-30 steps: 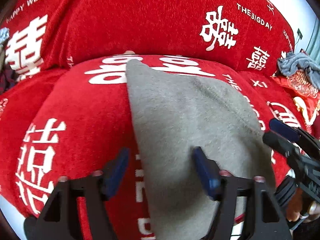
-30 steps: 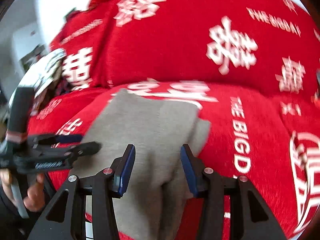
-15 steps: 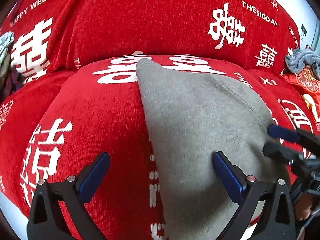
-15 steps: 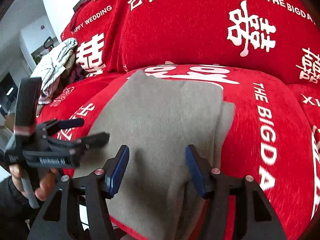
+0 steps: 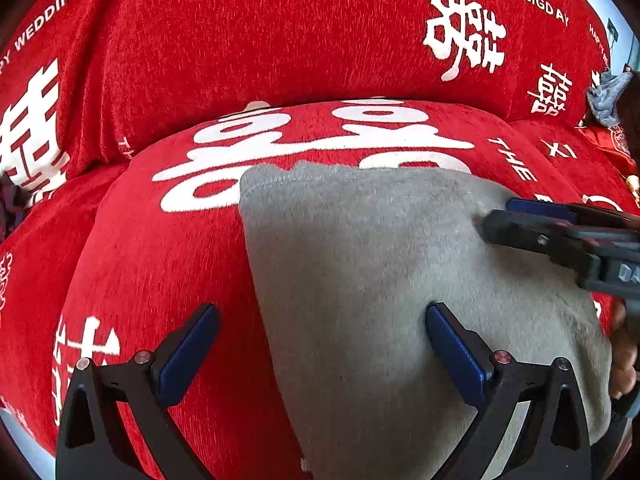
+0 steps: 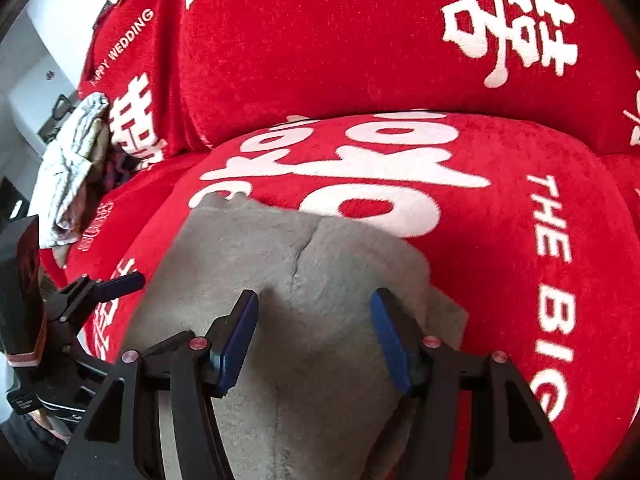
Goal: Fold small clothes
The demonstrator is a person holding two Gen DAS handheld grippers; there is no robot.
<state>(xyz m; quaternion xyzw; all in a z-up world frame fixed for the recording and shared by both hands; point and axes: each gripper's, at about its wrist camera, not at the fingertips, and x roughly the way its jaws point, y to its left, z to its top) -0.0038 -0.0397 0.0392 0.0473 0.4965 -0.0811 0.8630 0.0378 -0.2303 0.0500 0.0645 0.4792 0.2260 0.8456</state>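
A grey folded garment [image 5: 392,280] lies on the red sofa seat cushion [image 5: 160,264]. It also shows in the right wrist view [image 6: 304,280], with a lower layer sticking out at its right edge. My left gripper [image 5: 320,352] is open and straddles the garment's left edge, one finger over the cushion and one over the cloth. My right gripper [image 6: 314,336] is open, low over the garment's near part. The right gripper shows at the right in the left wrist view [image 5: 560,236]. The left gripper shows at the left in the right wrist view [image 6: 80,300].
The red sofa backrest [image 5: 280,40] with white lettering rises behind the seat. A pile of light and dark clothes [image 6: 76,168] lies at the sofa's left end. A grey-blue cloth [image 5: 606,96] lies at its right end.
The garment's far edge now lies nearer to me and its visible length is shorter. Both grippers have come down closer over the cloth. The left gripper's jaws stand narrower than half a second ago.
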